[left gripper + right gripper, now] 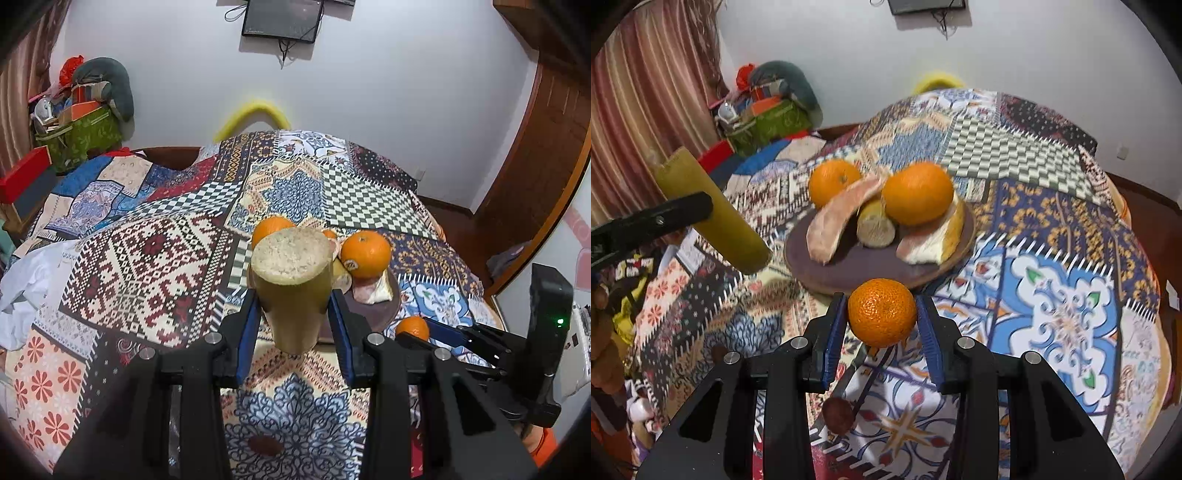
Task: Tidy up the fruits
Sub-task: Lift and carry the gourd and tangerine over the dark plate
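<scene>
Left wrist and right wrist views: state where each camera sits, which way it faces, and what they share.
Left wrist: behind the left gripper, looking forward over a held sugarcane piece toward the plate; the right gripper shows at right.
Right wrist: behind the right gripper, holding a small orange, facing the plate; the left gripper shows at left.
Shared: plate, oranges, sugarcane piece, patchwork cloth.

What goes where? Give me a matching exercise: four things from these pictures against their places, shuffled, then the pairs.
Things:
1. sugarcane piece
2. small mandarin
3. large orange
4. pomelo peel

Places:
A. on the brown plate, at its back right
B. between the right gripper's fingers
C. lying on the plate's left side
D. between the left gripper's fingers

Pairs: 1-D, 2-B, 3-A, 4-C
</scene>
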{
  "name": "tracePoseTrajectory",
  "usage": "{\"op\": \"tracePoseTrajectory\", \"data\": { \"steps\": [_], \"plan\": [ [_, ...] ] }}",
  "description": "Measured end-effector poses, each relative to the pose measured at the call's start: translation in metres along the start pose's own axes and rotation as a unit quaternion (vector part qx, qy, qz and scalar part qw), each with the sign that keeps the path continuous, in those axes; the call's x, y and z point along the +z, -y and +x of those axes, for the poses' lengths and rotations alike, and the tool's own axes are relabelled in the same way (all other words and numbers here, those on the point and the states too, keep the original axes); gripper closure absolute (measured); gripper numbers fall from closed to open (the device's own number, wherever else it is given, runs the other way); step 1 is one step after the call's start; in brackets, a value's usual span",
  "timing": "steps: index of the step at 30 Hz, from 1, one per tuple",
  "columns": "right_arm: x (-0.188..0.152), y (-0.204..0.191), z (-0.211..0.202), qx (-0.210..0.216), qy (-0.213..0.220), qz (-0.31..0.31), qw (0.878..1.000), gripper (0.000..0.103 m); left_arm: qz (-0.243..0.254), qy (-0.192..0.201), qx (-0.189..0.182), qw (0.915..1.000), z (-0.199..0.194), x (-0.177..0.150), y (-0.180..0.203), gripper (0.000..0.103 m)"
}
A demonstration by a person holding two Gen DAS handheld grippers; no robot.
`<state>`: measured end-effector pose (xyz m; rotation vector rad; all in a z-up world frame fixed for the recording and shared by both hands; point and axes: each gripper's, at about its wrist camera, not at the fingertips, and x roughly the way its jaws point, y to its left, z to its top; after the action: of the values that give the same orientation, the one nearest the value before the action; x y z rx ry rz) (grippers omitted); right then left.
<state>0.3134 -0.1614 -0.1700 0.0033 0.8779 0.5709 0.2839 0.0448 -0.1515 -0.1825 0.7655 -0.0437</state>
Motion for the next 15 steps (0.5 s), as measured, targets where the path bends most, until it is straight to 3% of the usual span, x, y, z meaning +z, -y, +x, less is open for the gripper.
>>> {"op": "tracePoseTrajectory", "data": {
  "steps": [8, 15],
  "plan": [
    [0.016, 0.004, -0.006, -0.006, 0.027, -0.001, 1.000, 0.068, 0.012, -0.007, -0.025, 0.9996, 0.011, 0.007, 0.020, 0.066],
    [0.023, 0.013, 0.003, -0.006, 0.028, 0.002, 1.000, 0.068, 0.016, -0.038, -0.047, 0.9980, 0.038, 0.008, 0.033, 0.066]
  ]
}}
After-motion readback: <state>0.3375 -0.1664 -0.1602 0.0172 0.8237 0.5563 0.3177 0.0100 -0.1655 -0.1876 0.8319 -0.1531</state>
